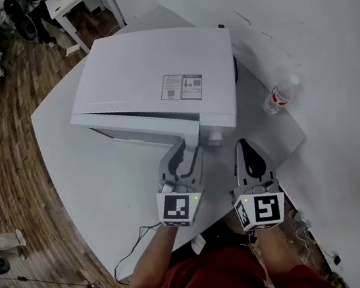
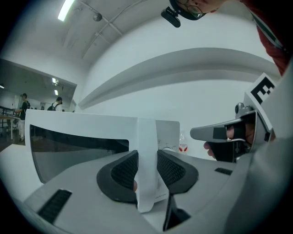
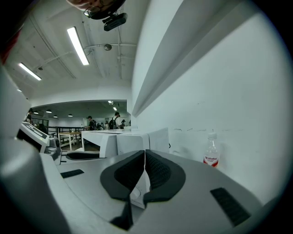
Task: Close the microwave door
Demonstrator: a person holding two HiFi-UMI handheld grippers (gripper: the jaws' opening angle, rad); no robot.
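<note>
From overhead, a white microwave sits on a white table, turned at an angle to the person. Its door faces them, and a thin dark gap runs along the door's top edge where it meets the body. The left gripper reaches in to the door's right-hand edge, just beside the control panel. The right gripper hangs near it over the table, off the microwave's right corner and apart from it. A water bottle stands further right by the wall, and a thin cable trails across the table's near edge.

In the left gripper view, the left gripper has its two black pads pressed onto the white upright edge of the door, one on each side, so it is gripping the door. The dark window stretches off to the left. The right gripper shows at the right, and the bottle is small in the distance.

In the right gripper view, the right gripper has its jaws brought together with nothing between them. The microwave lies beyond them and the bottle stands against the wall at the right.
</note>
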